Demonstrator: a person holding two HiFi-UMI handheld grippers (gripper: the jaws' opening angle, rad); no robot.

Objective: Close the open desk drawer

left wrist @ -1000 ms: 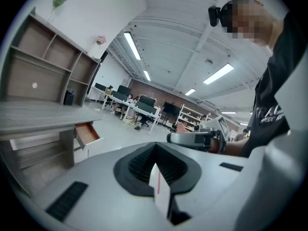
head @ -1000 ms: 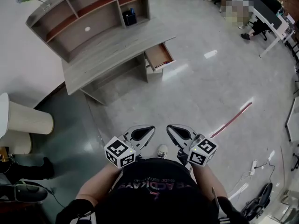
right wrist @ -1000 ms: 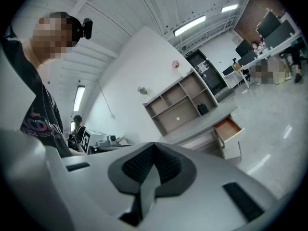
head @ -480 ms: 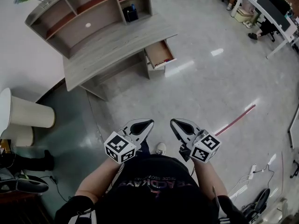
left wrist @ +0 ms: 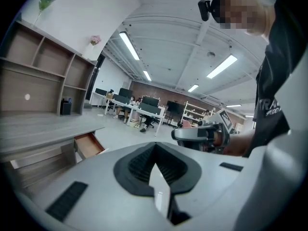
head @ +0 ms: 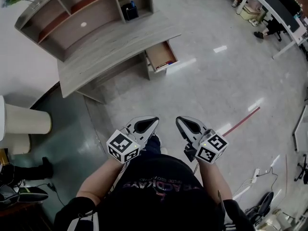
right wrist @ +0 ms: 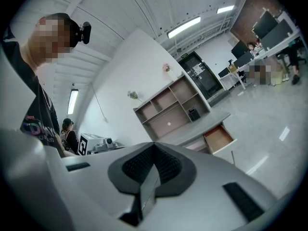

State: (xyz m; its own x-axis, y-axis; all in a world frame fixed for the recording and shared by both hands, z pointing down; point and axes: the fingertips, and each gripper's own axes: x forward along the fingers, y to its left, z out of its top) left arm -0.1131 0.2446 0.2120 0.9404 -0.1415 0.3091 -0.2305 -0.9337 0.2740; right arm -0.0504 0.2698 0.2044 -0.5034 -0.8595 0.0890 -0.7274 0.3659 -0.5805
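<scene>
A grey desk (head: 115, 44) with a shelf unit stands against the wall at the top left of the head view. Its drawer (head: 161, 56) is pulled out at the desk's right end, showing a reddish-brown inside; it also shows as the drawer (left wrist: 88, 145) and the drawer (right wrist: 219, 138). My left gripper (head: 155, 121) and right gripper (head: 178, 121) are held side by side in front of my body, well short of the desk. Both are shut with nothing between the jaws.
A cream cylinder bin (head: 24, 121) stands on the left. A red stripe (head: 242, 121) crosses the floor on the right. White office desks (head: 284, 13) with seated people fill the top right corner. Cables and a power strip (head: 254, 175) lie at the lower right.
I have stepped forward with both grippers still side by side. The desk and drawer have slid slightly left in the head view. Neither gripper's jaws changed.
</scene>
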